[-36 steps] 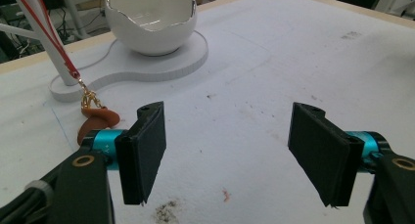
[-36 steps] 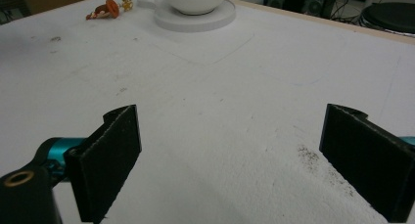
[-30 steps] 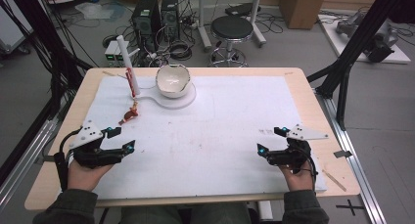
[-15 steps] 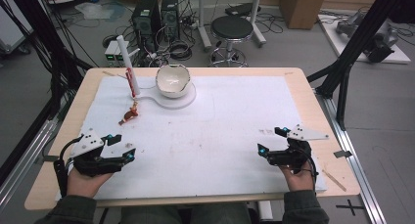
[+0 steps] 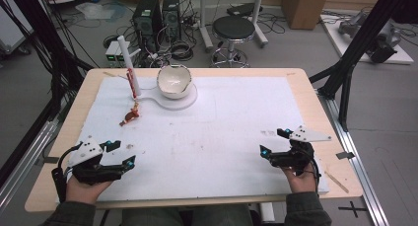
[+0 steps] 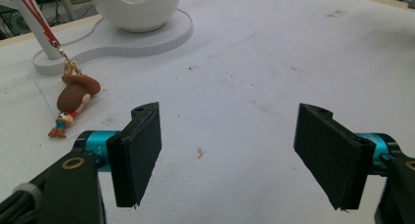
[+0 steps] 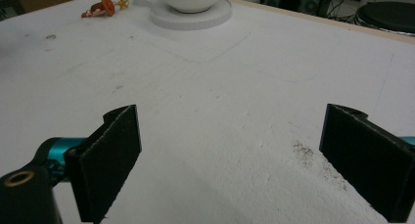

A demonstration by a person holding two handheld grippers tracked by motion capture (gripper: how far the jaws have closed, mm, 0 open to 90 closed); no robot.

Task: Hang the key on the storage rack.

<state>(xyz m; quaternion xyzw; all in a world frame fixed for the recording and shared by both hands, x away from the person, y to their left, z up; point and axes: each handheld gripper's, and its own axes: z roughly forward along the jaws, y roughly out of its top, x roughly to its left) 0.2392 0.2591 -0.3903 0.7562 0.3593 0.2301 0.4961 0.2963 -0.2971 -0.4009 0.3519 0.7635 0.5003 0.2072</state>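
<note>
Bowl [image 6: 134,9] top is cut off in my left tool's [image 6: 227,153] view. Figurine [image 6: 72,102] lies flat on the surface [image 5: 222,137], its face too small to read. Both tools gape empty, the left's jaws having just been opening; right tool [image 7: 235,160] too.

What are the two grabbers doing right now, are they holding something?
Left gripper: open, its fingers have just been opening, nothing between them.
Right gripper: open, holding nothing, just the white mat under it.
</note>
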